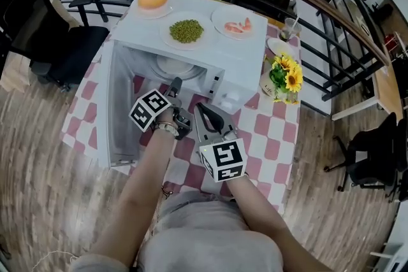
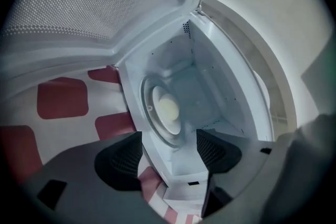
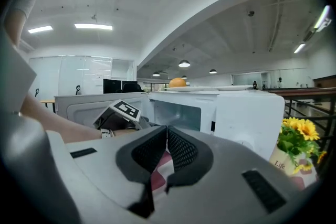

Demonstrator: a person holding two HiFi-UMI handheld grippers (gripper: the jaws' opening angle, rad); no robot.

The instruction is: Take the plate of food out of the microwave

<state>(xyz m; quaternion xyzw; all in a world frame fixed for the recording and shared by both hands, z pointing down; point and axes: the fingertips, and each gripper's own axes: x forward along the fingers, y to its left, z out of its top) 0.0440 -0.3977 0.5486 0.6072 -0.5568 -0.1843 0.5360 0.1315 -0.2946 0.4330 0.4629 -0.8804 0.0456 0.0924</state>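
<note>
The white microwave [image 1: 239, 70] stands on a red-and-white checked table, its door [image 1: 121, 105] swung open to the left. Inside, a plate [image 2: 168, 108] with a pale round food lies on the glass turntable; in the head view the plate [image 1: 180, 67] shows as a white rim in the cavity. My left gripper [image 1: 174, 84] is at the cavity mouth, rolled on its side, open [image 2: 168, 157], with the plate ahead of its fingers [image 2: 121, 162] and not touched. My right gripper [image 1: 201, 109] is lower in front of the microwave, shut [image 3: 167, 147] on nothing.
On the microwave roof sit a bun plate [image 1: 153, 2], a plate of green peas [image 1: 186, 30] and a shrimp plate [image 1: 237, 25]. A sunflower vase [image 1: 285, 76] stands at the microwave's right, a glass [image 1: 290, 27] and a small dish [image 1: 280, 46] behind it. Railing curves round the table.
</note>
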